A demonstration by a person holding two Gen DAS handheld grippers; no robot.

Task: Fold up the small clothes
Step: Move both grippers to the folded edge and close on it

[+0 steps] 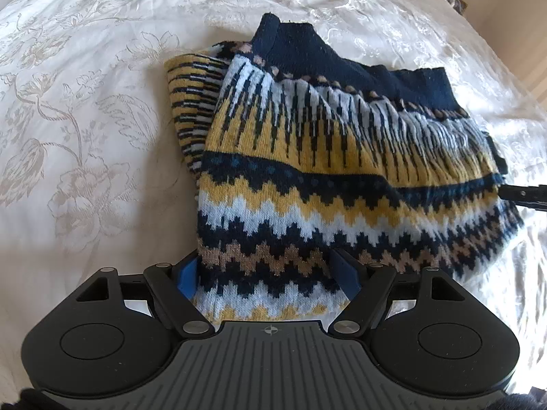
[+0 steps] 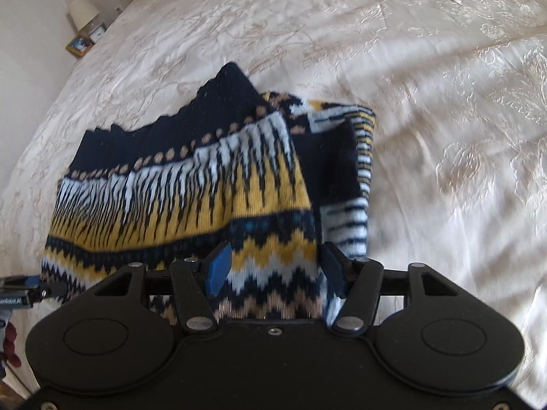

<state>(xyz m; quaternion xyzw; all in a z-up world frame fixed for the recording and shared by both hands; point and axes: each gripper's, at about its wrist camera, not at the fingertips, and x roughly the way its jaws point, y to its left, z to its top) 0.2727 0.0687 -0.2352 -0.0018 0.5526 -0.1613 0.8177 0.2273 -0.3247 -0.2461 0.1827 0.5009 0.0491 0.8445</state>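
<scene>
your left gripper (image 1: pixel 270 273) straddles the near hem of the patterned sweater (image 1: pixel 324 157) on the white bedspread (image 1: pixel 85 119), jaws spread and nothing pinched, while the right gripper (image 2: pixel 273 268) is likewise unclenched around that hem, so square both corners before pressing. only the right view shows the bedside lamp (image 2: pixel 83 13) and the navy fold tucked behind the sweater.

Both wrist views close, angled down, sharing sweater (image 1: pixel 307 177) on bedspread (image 1: pixel 85 119).

right tongs (image 2: pixel 271 270) astride sweater (image 2: pixel 191 184) hem | sweater folded on bedspread (image 2: pixel 427 102)
</scene>
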